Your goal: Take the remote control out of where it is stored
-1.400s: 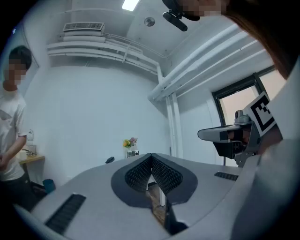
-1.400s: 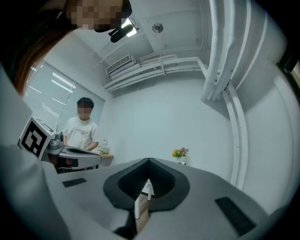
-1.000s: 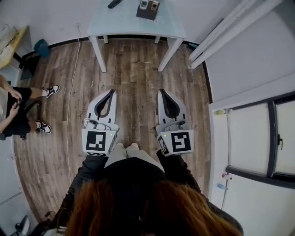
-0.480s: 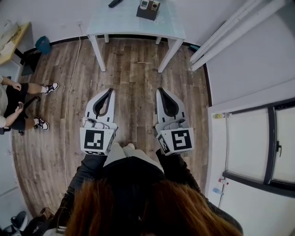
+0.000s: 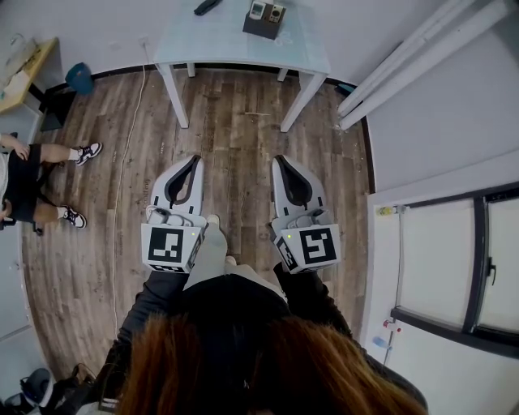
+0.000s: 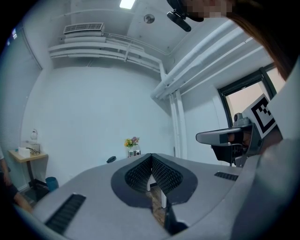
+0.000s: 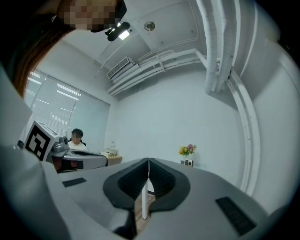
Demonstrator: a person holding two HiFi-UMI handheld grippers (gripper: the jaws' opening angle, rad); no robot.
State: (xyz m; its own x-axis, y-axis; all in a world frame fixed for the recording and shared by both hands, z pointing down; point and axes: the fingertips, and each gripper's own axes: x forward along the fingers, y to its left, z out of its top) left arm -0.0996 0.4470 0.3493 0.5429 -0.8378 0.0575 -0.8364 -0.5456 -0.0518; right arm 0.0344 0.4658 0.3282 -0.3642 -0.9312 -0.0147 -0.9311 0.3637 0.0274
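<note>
Seen from above, a person stands on a wooden floor (image 5: 235, 130), holding the left tongs (image 5: 196, 160) and the right tongs (image 5: 279, 159) level, side by side and apart from each other. Both tongs are closed tip to tip, with nothing between them. Ahead, well away from the tongs, stands a pale bench (image 5: 219, 40). On it, a small dark holder (image 5: 261, 26) carries the remote control (image 5: 256, 9), upright beside a second small device. A dark object (image 5: 206, 6) lies on the bench left of the holder. Flowers (image 6: 131, 141) stand by the holder. Another person (image 5: 20, 174) sits at the far left edge.
</note>
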